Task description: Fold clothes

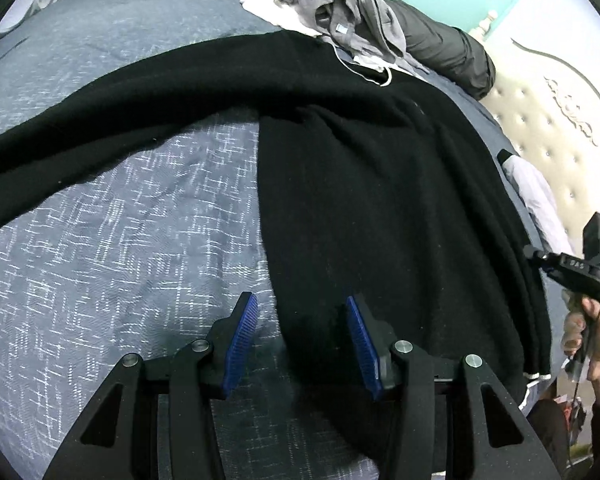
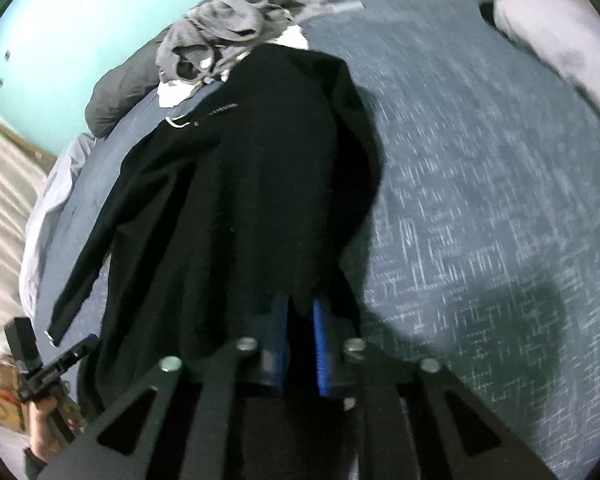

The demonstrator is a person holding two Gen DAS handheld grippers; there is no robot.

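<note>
A black long-sleeved sweater [image 1: 380, 200] lies spread on the blue-grey bedspread [image 1: 100, 260], one sleeve stretched out to the left. My left gripper [image 1: 302, 312] is open, its blue pads [image 1: 244, 344] straddling the sweater's left edge near the hem. In the right wrist view the sweater [image 2: 252, 184] hangs lifted toward the camera. My right gripper [image 2: 302, 312] is shut on a fold of the sweater's black cloth, held above the bed. The other gripper shows at the edge of each view.
A heap of grey and white clothes [image 1: 332, 12] lies at the far edge of the bed, with a dark grey duvet [image 1: 440, 48] behind it. A tufted headboard [image 1: 556, 128] stands to the right. A pale pillow [image 2: 560, 40] lies far right.
</note>
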